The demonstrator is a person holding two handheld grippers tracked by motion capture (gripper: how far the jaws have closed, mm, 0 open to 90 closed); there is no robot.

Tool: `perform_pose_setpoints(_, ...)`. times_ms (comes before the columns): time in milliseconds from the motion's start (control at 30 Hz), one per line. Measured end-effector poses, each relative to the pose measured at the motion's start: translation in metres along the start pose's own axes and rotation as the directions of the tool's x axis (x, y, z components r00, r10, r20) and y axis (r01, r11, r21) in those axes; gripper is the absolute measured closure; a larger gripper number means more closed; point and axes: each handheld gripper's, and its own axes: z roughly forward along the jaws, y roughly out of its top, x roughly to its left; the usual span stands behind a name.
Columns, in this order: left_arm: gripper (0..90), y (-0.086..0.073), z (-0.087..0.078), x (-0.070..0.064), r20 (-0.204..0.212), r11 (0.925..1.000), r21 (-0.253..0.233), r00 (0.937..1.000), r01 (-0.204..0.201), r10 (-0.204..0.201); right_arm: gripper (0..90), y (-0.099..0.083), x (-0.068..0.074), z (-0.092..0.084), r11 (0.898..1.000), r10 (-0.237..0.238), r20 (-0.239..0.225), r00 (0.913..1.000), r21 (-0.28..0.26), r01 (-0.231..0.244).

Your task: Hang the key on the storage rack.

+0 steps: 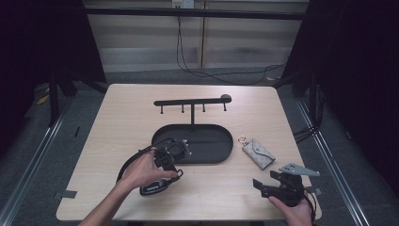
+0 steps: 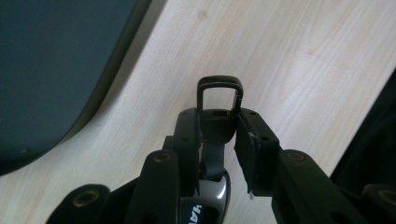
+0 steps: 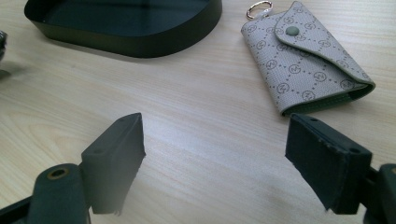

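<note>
Nearest, at the table's point(image 1: 117, 108) front right edge: right gripper point(image 3: 215, 158) in the right hand point(image 1: 294, 209), jaws spread wide, nothing between them, bare wood showing in the gap. Ahead of that gap and off toward its right-hand pad point(image 3: 322, 163), apart from both pads: a beige patterned key pouch point(image 3: 306, 60), flap snapped shut, gold ring point(image 3: 259, 8) at its far end, lying flat on the wood.

Front left: left hand point(image 1: 143, 169) wrapped round the left gripper point(image 2: 219, 133), jaws pressed in on a black car key point(image 2: 217, 121). Key pinched at its upper end between the two pads, square black loop point(image 2: 219, 86) poking out just past the fingertips, silver-trimmed body with white lettering running back down between the jaws. Key clear of the tabletop in the left gripper view, wood and the tray edge behind it.

Farther on, mid-table: black oval tray point(image 1: 221, 155), just beyond the left gripper, to the left of the pouch. Rising from the tray's far rim: a thin post carrying a black hook bar point(image 1: 193, 101) with short pegs hanging beneath.
</note>
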Motion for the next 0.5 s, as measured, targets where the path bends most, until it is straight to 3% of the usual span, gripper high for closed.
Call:
perform_pose_setpoints(100,70.5,-0.002,-0.006,0.001,0.009,0.9999,0.009,1.0,-0.005,0.005,19.3,0.0,0.001,0.0,1.0,-0.004,-0.001,1.0,0.001,0.004)
perform_pose_setpoints(133,70.5,-0.002,-0.011,0.002,-0.011,0.9999,-0.007,0.9999,0.008,-0.008,19.3,0.0,0.001,0.0,1.0,-0.002,-0.002,1.0,0.002,0.002)
perform_pose_setpoints(500,70.5,-0.013,-0.035,0.012,-0.035,0.9972,-0.056,0.9981,0.049,-0.051,19.2,0.0,0.0,0.0,1.0,0.002,-0.002,1.0,0.002,-0.002)
